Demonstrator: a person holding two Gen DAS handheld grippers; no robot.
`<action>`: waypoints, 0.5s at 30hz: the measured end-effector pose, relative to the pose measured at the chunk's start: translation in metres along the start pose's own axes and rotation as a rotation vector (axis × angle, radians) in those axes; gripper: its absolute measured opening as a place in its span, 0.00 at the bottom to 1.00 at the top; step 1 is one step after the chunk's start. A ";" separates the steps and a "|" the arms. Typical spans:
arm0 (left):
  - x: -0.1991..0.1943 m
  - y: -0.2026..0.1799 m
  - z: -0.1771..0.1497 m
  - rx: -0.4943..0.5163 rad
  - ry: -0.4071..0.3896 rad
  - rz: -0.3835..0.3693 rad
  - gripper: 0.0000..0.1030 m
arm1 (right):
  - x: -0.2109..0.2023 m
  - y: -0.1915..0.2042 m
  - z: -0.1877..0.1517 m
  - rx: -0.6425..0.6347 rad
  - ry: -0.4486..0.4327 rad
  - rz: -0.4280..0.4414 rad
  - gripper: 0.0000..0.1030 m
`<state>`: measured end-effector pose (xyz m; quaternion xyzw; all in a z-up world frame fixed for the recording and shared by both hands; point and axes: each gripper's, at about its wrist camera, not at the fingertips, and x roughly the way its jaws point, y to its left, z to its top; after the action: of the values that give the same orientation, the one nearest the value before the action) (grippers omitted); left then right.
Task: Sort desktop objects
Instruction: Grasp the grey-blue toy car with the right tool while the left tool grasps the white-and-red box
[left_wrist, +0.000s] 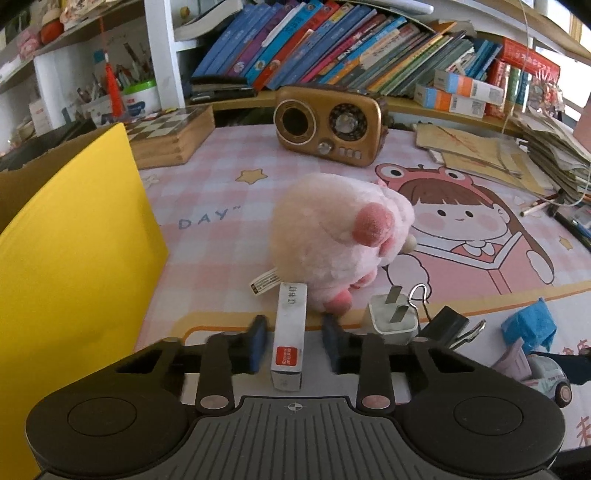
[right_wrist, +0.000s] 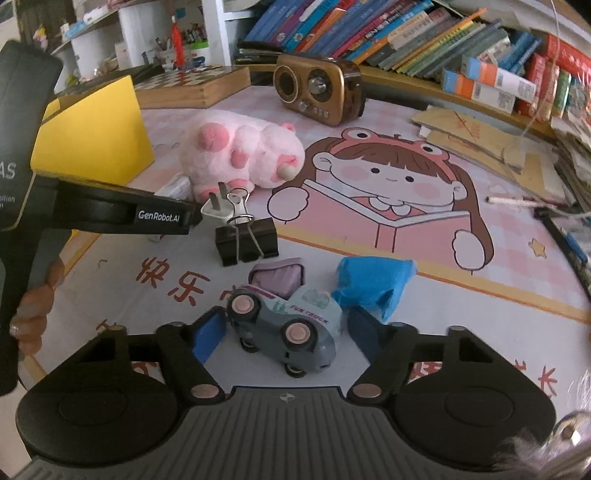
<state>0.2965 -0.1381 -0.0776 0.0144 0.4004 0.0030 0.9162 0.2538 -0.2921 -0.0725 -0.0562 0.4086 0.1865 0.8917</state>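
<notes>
Left wrist view: left gripper (left_wrist: 294, 341) open, fingers straddling staple box (left_wrist: 290, 334) lying lengthwise on desk mat (left_wrist: 229, 236) — not yet pinched; yellow bin (left_wrist: 74, 258) close alongside, likely its destination. Plush pig (left_wrist: 332, 240) just beyond.

Right wrist view: right gripper (right_wrist: 286, 332) open around toy truck (right_wrist: 291, 325), tipped on its side — pads clear, poised to close. Binder clip (right_wrist: 247, 236) near.

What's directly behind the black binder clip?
Behind the binder clip stands a white plug adapter, prongs up; past it, the pink plush toy. The left gripper hides the adapter's base.
</notes>
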 end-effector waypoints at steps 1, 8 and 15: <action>0.000 -0.001 0.000 0.001 0.002 0.000 0.17 | 0.000 0.002 0.000 -0.017 -0.006 -0.006 0.57; -0.014 0.002 0.000 -0.023 -0.019 -0.027 0.14 | -0.008 -0.002 0.001 0.020 -0.024 0.003 0.57; -0.039 0.004 -0.001 -0.043 -0.061 -0.063 0.14 | -0.022 -0.002 0.004 0.032 -0.055 0.005 0.57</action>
<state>0.2695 -0.1350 -0.0495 -0.0179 0.3722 -0.0174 0.9278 0.2439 -0.2990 -0.0535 -0.0359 0.3871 0.1836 0.9029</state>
